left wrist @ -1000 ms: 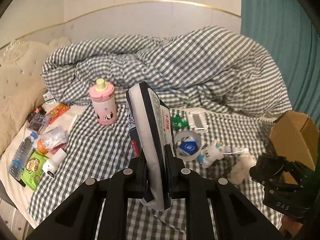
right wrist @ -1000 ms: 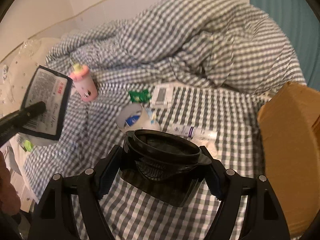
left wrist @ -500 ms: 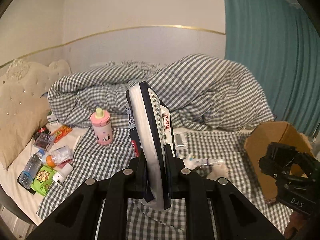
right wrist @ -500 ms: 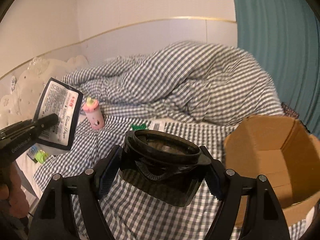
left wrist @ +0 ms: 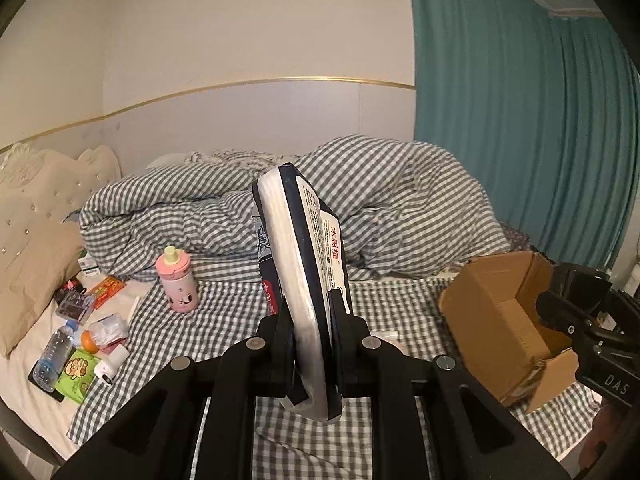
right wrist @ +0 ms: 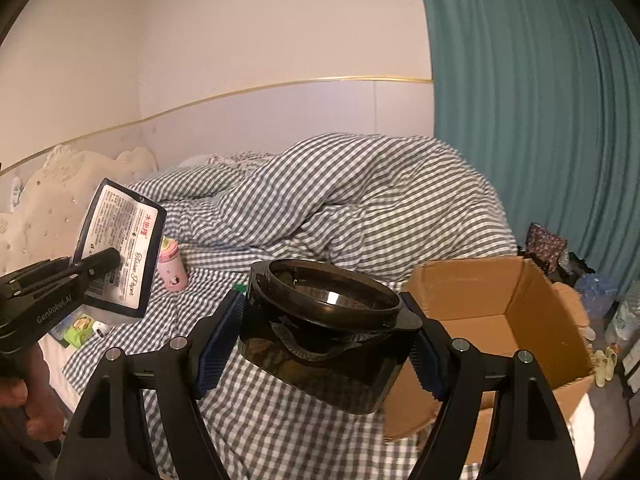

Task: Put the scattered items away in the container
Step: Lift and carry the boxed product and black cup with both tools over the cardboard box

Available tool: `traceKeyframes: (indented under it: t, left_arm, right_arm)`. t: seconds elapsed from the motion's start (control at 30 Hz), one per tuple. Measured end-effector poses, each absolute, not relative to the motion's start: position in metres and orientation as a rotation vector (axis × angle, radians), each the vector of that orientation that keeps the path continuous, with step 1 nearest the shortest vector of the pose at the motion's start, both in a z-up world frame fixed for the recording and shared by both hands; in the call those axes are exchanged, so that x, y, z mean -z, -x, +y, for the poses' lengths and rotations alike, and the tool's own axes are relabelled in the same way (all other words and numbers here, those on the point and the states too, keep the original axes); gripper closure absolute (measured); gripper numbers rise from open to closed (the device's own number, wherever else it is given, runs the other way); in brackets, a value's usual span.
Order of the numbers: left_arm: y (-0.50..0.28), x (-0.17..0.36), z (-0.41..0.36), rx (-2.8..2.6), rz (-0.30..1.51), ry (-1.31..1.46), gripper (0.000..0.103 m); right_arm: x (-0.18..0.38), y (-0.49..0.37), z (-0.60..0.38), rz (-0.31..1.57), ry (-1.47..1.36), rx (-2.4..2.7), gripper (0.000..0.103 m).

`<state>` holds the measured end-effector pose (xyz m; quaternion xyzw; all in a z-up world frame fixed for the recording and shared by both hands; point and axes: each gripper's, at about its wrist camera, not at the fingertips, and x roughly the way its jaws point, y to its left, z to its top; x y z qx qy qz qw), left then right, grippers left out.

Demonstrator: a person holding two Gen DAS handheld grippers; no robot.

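Note:
My left gripper (left wrist: 310,320) is shut on a dark tissue pack (left wrist: 304,264), held upright above the bed; the pack also shows in the right wrist view (right wrist: 120,252). My right gripper (right wrist: 320,340) is shut on a dark translucent container (right wrist: 324,336), held in the air to the left of the open cardboard box (right wrist: 516,320). The box stands at the bed's right end (left wrist: 504,320). A pink bottle (left wrist: 178,280) stands upright on the checked sheet.
A water bottle (left wrist: 52,354), a green snack packet (left wrist: 74,374), a white roll (left wrist: 112,364) and small packets lie at the bed's left. A heaped checked duvet (left wrist: 380,200) fills the back. A teal curtain (left wrist: 520,120) hangs at right.
Both grippers have lifted up and away from the bed with their loads. The box has come fully into view on the right.

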<state>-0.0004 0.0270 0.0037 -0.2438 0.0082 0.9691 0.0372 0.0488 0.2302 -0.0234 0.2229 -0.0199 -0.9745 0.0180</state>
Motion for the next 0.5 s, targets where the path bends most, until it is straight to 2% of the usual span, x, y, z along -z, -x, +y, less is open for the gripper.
traceKeyframes:
  t: [0.5]
  left_arm:
    - [0.002,-0.016,0.111,-2.830,0.072,0.688,0.088]
  right_arm:
    - [0.005,-0.092,0.316,-0.093,-0.676,3.201,0.027]
